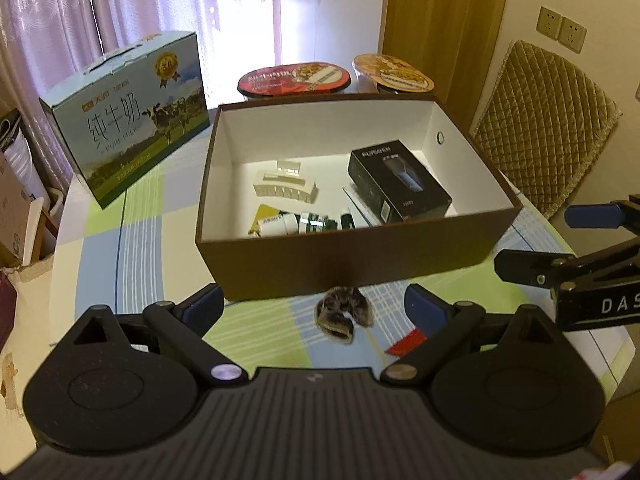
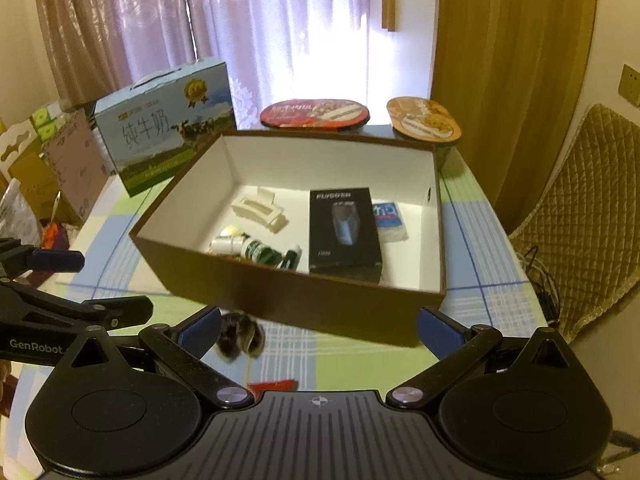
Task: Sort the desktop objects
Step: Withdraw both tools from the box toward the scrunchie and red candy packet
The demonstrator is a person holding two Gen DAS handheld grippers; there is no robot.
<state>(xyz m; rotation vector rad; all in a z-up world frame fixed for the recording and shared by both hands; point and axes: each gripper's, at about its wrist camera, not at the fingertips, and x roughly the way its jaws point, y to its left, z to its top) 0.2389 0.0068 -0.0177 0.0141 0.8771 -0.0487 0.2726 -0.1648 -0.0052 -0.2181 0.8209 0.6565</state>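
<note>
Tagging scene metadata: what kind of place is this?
Likely a home dining area: a table under a blue-green checked tablecloth, a quilted tan chair cover, sheer pink curtains, plus a blue milk carton box.

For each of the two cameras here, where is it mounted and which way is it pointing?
Left wrist: sits on the left gripper, looks forward over the checked tablecloth at the open brown box; own jaws wide open, right gripper at the right edge.
Right wrist: sits on the right gripper, faces the same box from its right; own jaws wide open, left gripper at the left edge.
Shared: box, milk carton, dark furry item.
</note>
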